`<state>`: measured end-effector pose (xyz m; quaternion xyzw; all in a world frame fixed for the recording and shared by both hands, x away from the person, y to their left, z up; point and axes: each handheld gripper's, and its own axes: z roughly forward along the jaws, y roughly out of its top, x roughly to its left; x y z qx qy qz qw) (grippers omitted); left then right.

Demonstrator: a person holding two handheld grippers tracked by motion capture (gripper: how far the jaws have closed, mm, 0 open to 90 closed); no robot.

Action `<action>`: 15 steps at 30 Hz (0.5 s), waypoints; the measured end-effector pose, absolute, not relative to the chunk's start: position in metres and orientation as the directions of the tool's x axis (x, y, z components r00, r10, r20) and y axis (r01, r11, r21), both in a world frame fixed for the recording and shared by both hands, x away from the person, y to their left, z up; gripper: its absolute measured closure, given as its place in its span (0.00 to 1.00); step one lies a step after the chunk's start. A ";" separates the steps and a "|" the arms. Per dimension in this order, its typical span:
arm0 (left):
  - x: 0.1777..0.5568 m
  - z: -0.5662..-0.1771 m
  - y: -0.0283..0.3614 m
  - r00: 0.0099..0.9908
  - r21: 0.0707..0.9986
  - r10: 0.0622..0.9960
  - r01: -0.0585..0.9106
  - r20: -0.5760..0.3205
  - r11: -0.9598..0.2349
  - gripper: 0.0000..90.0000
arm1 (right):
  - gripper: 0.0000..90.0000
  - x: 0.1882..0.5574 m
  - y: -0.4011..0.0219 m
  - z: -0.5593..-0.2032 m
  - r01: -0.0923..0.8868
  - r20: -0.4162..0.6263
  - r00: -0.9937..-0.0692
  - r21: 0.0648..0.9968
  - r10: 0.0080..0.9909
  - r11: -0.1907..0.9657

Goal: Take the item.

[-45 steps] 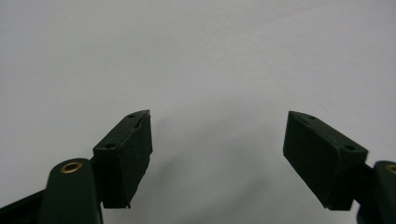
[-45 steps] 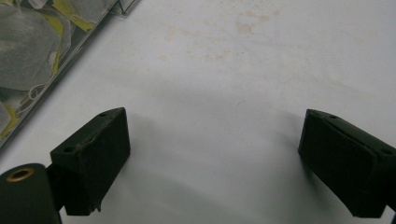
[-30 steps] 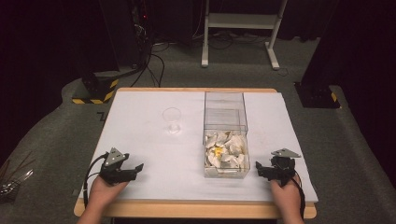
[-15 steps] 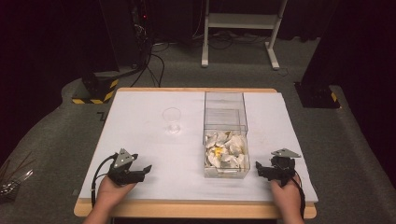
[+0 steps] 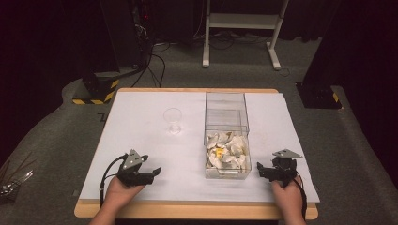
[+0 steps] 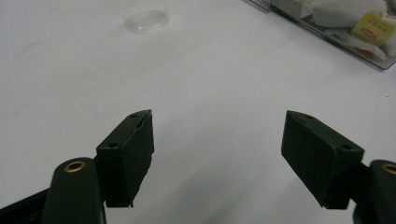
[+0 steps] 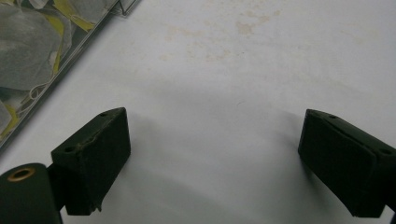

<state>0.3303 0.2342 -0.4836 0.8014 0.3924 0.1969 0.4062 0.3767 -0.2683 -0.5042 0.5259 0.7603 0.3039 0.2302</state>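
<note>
Glass (image 5: 173, 120) left of box (image 5: 225, 105), tea bags (image 5: 227, 151) in box's near half, on table (image 5: 141, 108)

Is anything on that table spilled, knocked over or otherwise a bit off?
Nothing is spilled or tipped. The clear glass stands upright, and the tea bags all lie inside the clear box. The one blemish is some faint brownish staining on the white table cover, seen in the right gripper view. Both grippers are open and hold nothing.
</note>
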 end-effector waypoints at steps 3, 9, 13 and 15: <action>0.330 -0.483 0.228 0.625 0.805 0.781 0.464 -0.003 -0.369 0.29 | 0.10 0.377 -0.268 -0.504 0.660 -0.030 -0.341 0.704 0.940 0.262; 0.333 -0.484 0.218 0.640 0.806 0.769 0.457 -0.004 -0.376 0.29 | 0.10 0.377 -0.268 -0.504 0.660 -0.030 -0.341 0.704 0.940 0.262; 0.334 -0.483 0.214 0.648 0.808 0.762 0.452 -0.005 -0.379 0.29 | 0.10 0.377 -0.268 -0.504 0.660 -0.031 -0.341 0.704 0.940 0.262; 0.335 -0.483 0.210 0.654 0.813 0.756 0.442 -0.004 -0.379 0.29 | 0.10 0.377 -0.268 -0.504 0.660 -0.031 -0.341 0.704 0.940 0.262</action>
